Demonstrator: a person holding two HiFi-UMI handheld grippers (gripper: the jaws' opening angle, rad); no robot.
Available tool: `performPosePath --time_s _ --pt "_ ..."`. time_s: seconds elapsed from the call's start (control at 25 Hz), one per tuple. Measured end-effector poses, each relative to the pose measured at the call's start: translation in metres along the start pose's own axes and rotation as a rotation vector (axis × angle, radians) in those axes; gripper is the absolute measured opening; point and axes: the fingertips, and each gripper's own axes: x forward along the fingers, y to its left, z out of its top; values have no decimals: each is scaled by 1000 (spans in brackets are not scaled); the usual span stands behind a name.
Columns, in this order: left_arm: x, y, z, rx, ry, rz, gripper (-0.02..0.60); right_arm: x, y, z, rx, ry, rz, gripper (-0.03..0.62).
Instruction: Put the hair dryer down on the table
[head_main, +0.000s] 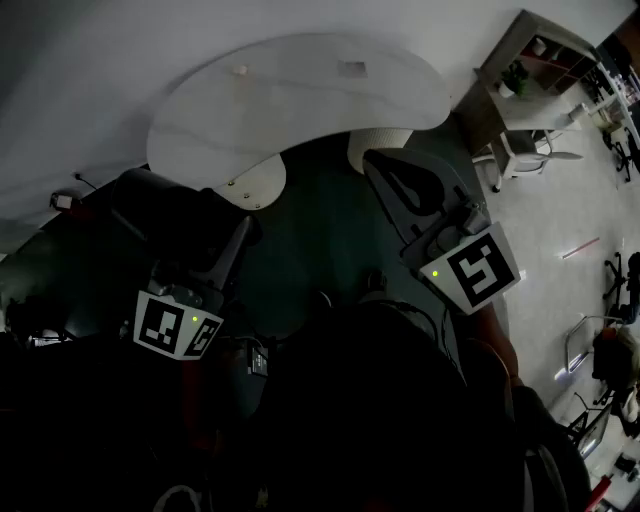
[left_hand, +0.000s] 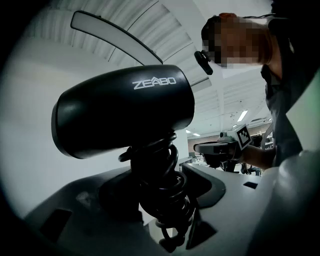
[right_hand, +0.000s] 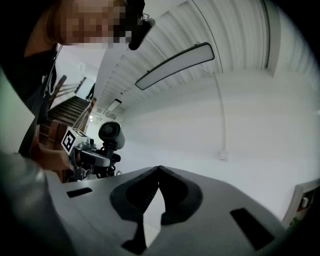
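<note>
The left gripper (left_hand: 160, 200) pinches the hair dryer (left_hand: 120, 117) by its cord-wrapped handle, in the air near-left of the table (head_main: 300, 100); the right gripper (right_hand: 159, 172) is pressed together, empty. Risk: the coiled cord (left_hand: 167, 170) may let the handle slip, dropping the dryer short. The white curved table stands far ahead on dark floor (head_main: 310, 240); the room is dim.

Black plastic hair dryer (left_hand: 120, 112): smooth satin shell, soft sheen, white printed lettering | black coiled cord (left_hand: 167, 195) round its handle: glossy, rubbery | left gripper (left_hand: 162, 175) fingers (left_hand: 70, 210): grey matt moulded plastic, faintly grainy | right gripper (right_hand: 159, 170) fingers (right_hand: 225, 205): same matt grey plastic | pale curved worktop (head_main: 300, 100): smooth, faintly veined, low sheen
</note>
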Motion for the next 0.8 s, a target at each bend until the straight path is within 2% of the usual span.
performPosePath --time_s 0.28,0.44,0.68,0.8 --pt "3 -10 -2 31 11 -2 236 3 7 3 45 -30 36 9" --pt "1 -10 -2 22 12 13 236 8 12 5 47 -27 56 9" --pt "28 0 -10 73 12 49 236 19 -18 -11 8 -59 26 9" --pt "48 9 -16 64 13 78 236 31 -34 -26 22 -36 13 9"
